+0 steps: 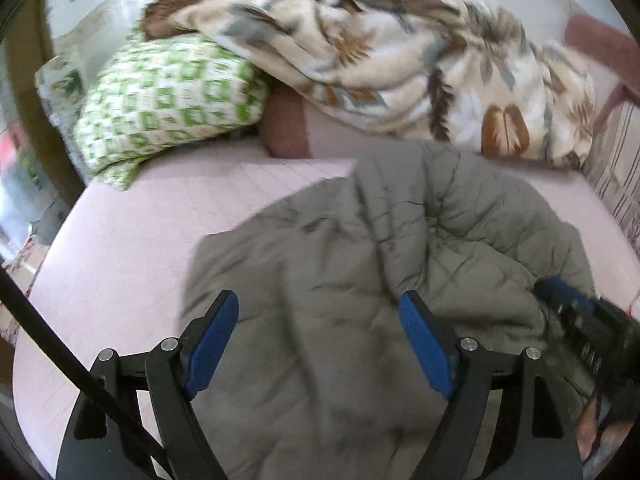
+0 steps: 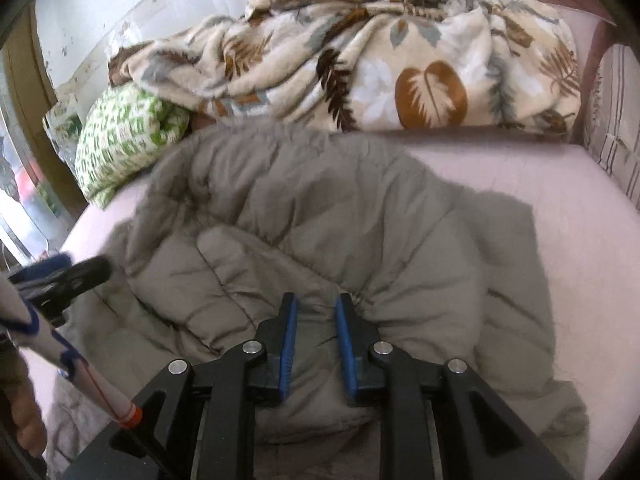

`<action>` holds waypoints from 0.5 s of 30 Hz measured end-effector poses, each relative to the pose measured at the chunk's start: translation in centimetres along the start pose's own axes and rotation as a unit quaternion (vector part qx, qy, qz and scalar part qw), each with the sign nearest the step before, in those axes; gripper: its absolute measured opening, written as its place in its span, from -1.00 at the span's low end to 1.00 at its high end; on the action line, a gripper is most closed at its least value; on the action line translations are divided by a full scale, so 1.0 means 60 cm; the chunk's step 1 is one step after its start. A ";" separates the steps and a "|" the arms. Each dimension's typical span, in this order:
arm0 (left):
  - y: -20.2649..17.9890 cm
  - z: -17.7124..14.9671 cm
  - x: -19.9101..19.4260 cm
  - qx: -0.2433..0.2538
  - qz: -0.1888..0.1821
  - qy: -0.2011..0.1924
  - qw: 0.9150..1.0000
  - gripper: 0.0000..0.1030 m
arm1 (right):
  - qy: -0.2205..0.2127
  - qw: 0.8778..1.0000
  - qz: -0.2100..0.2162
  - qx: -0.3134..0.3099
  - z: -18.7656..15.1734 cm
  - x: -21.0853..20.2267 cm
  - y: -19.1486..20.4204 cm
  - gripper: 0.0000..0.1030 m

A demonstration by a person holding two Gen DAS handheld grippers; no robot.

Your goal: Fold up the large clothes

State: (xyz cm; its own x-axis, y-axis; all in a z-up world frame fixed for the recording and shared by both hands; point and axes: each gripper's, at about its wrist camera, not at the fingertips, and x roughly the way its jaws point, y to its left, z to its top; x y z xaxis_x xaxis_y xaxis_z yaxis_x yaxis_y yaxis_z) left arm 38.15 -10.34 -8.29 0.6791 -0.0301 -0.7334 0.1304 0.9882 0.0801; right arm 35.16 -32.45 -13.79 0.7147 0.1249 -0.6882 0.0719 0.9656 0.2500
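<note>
Grey quilted jacket (image 1: 360,264) lies rumpled mid-frame on the pink bed (image 1: 120,248); left tool (image 1: 320,340) gapes empty above it, right tool (image 2: 316,344) nips a fold narrowly, which may slip free and collapse the fold.

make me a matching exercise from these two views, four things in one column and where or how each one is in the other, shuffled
Things:
1. grey quilted jacket
2. leaf-print blanket
3. green-and-white pillow
4. left gripper

Place or state:
A. heaped along the wall at the back of the bed
B. jaws wide apart, nothing between them
C. spread rumpled on the pink sheet, nearest the cameras
D. at the back left of the bed, partly under the blanket's end

Pairs: 1-C, 2-A, 3-D, 4-B
</note>
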 end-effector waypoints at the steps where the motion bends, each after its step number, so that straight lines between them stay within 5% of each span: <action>1: 0.010 -0.005 -0.014 -0.004 0.001 0.001 1.000 0.60 | -0.012 1.000 0.000 0.003 0.007 -0.012 0.002 -0.60; 4: 0.057 -0.031 -0.054 -0.022 0.009 0.013 1.000 0.60 | -0.040 0.999 0.001 0.021 0.012 -0.044 0.008 -0.46; 15: 0.177 -0.206 -0.152 -0.063 0.053 0.045 0.996 0.60 | -0.022 0.999 -0.030 0.000 -0.092 -0.148 0.036 -0.11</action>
State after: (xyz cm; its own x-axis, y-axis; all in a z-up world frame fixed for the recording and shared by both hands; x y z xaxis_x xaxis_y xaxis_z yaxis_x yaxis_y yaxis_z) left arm 24.40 2.30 -9.08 0.6157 0.0843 -0.7835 -0.0348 0.9962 0.0798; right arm 25.15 -30.24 -10.89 0.7390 0.0567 -0.6714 0.1157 0.9710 0.2093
